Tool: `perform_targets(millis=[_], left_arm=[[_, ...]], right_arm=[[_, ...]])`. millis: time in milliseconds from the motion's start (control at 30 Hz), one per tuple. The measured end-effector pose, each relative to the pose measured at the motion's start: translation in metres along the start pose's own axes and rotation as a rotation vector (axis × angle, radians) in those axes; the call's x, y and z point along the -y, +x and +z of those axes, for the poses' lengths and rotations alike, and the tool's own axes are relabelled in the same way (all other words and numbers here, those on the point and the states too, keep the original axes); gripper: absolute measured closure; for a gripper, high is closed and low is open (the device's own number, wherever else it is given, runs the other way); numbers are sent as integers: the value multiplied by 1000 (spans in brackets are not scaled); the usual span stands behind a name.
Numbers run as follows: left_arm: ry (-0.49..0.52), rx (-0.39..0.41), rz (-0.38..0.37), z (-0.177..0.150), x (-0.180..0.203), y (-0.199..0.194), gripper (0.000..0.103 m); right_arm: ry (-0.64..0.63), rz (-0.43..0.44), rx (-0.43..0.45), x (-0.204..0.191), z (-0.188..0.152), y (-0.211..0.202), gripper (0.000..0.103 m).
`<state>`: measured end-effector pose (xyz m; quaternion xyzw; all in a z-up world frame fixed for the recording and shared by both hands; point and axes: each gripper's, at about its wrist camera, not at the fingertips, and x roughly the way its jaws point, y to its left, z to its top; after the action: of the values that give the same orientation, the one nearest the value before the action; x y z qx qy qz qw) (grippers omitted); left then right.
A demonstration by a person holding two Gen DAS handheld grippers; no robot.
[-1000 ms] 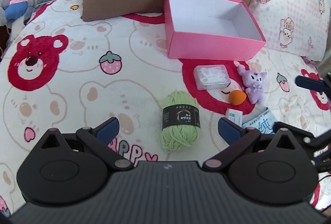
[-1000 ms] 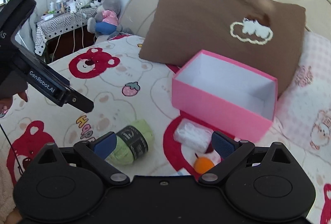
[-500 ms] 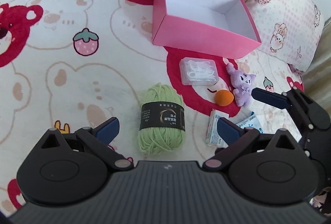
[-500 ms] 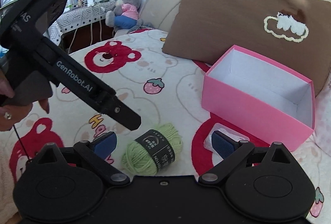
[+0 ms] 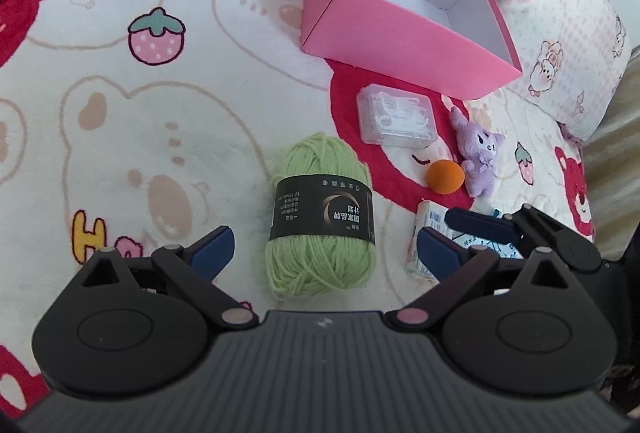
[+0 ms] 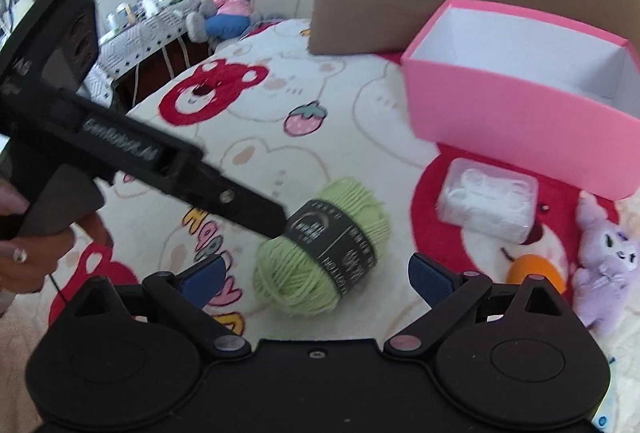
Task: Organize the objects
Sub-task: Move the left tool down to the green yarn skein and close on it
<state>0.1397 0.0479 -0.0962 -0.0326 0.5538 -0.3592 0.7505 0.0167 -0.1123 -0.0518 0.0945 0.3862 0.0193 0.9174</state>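
Green yarn skein (image 5: 322, 217) lies lengthwise between the left hand-held gripper's (image 5: 324, 249) closing, still-apart jaws — untouched.

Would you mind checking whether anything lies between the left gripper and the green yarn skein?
Nothing visible does: the green yarn skein lies on the blanket between the left gripper's closing fingers, pads not touching; the pink box stands open beyond.

Soft, fuzzy green yarn (image 5: 322, 217) here, wrapped in a glossy black paper band. The pink box (image 5: 404, 33) looks like smooth matt card, white inside. Clear hard plastic on the little case (image 5: 396, 113). Plush purple toy (image 5: 478, 153), matt orange ball (image 5: 445, 177). Fleecy printed blanket (image 5: 120, 113) underneath, and the left tool (image 5: 324, 247) is matt black plastic.
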Motion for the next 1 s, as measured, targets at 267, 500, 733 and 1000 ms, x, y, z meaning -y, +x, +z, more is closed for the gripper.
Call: perform_targets(millis=[267,500,733,1000], left_arm=[[40,36,-18,-5,-4,2,21],[38,66,-74,-11,-13,11,29],[-64,50,-108,-14,-36,24,40],[-134,35,-186,-19,-45,36,51]], right_arm=[[-10,-2,-69,-16,0,16,5],[94,30,-103,-9,-3,35,11],[132,54,-128,-9,-4,45,15],[143,19,-161,-7,-2,55,24]])
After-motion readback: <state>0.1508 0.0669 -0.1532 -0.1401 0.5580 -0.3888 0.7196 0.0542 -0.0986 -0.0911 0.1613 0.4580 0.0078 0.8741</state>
